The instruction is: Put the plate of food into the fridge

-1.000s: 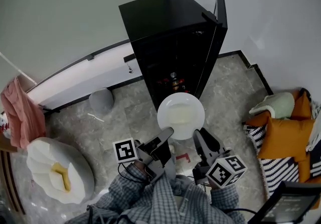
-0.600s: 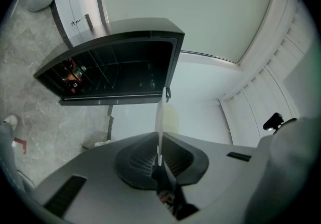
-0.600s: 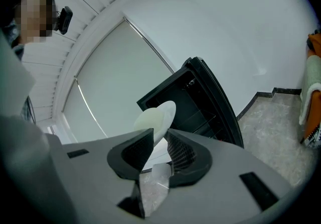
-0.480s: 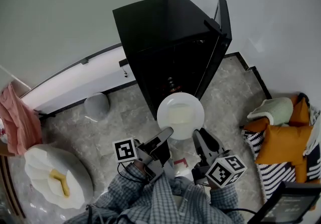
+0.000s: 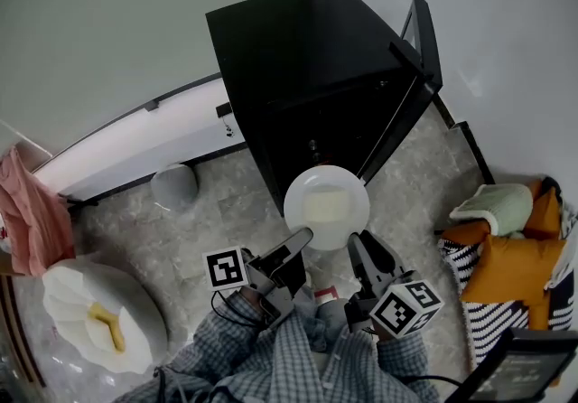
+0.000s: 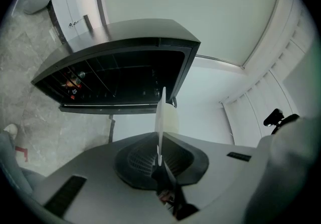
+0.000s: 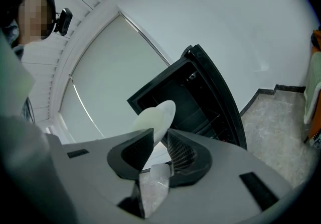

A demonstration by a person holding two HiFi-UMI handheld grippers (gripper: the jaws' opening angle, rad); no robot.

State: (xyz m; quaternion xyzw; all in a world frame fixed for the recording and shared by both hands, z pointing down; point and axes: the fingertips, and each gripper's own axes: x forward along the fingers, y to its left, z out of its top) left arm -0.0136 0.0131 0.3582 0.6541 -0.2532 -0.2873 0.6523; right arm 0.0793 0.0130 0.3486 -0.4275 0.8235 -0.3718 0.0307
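A white plate (image 5: 326, 207) with a pale slab of food is held level just in front of the open black fridge (image 5: 307, 67). My left gripper (image 5: 301, 237) is shut on the plate's near-left rim, and my right gripper (image 5: 358, 240) is shut on its near-right rim. The left gripper view shows the plate (image 6: 160, 112) edge-on between the jaws, with the fridge's dark shelves (image 6: 115, 75) and some red items behind it. The right gripper view has the plate (image 7: 158, 115) running up from the jaws toward the fridge opening (image 7: 193, 97).
The fridge door (image 5: 420, 40) stands open to the right. A grey round object (image 5: 174, 186) and a low white ledge (image 5: 135, 135) lie left of the fridge. A white cushion (image 5: 99, 320) is at lower left, a pink cloth (image 5: 32, 211) at far left, and orange cushions (image 5: 510, 266) at right.
The view has closed in on the fridge, which now looms larger. The plate sits nearer the fridge opening. Both grippers keep their hold on it.
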